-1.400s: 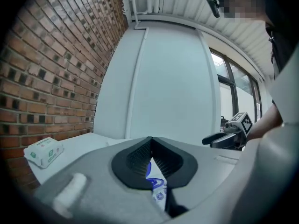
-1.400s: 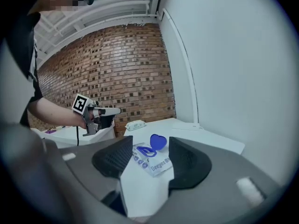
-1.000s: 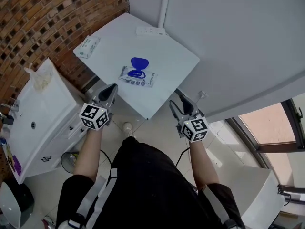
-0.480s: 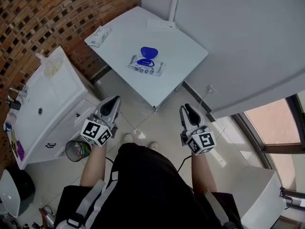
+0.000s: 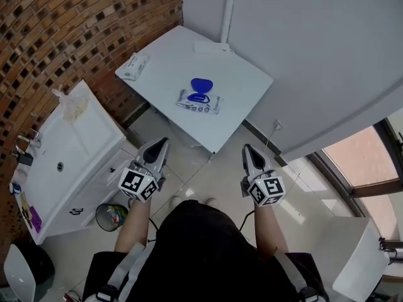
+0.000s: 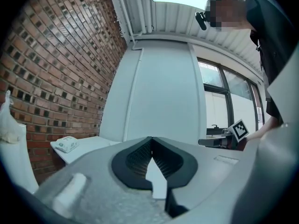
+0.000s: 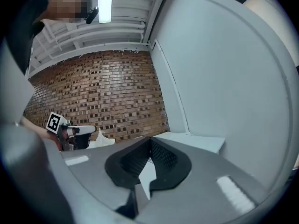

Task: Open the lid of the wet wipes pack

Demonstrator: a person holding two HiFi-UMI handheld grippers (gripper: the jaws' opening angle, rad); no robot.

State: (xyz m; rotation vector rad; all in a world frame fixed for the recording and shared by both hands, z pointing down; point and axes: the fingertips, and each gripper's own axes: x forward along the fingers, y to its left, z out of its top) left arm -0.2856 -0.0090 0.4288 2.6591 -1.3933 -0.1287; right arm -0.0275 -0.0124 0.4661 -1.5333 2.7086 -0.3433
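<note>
The wet wipes pack (image 5: pixel 199 102) lies flat in the middle of the white table (image 5: pixel 245 74), its blue lid (image 5: pixel 201 85) flipped up and open. Both grippers hang in the air on my side of the table's near edge, well short of the pack. My left gripper (image 5: pixel 161 143) is shut with nothing in it; its ribbed pads (image 6: pixel 140 155) meet. My right gripper (image 5: pixel 247 150) is also shut and empty, pads (image 7: pixel 159 155) pressed together. Each gripper view catches the other gripper: the right gripper (image 6: pixel 229 136) and the left gripper (image 7: pixel 70 129).
A second, smaller wipes pack (image 5: pixel 135 67) sits at the table's left corner, also in the left gripper view (image 6: pixel 65 144). A white power strip (image 5: pixel 211 47) lies at the far edge. A white sink cabinet (image 5: pixel 63 162) and a waste bin (image 5: pixel 112 216) stand left, under the brick wall.
Both grippers have pulled back from the table toward my body, and the table now sits farther away. The right jaws went from open to shut.
</note>
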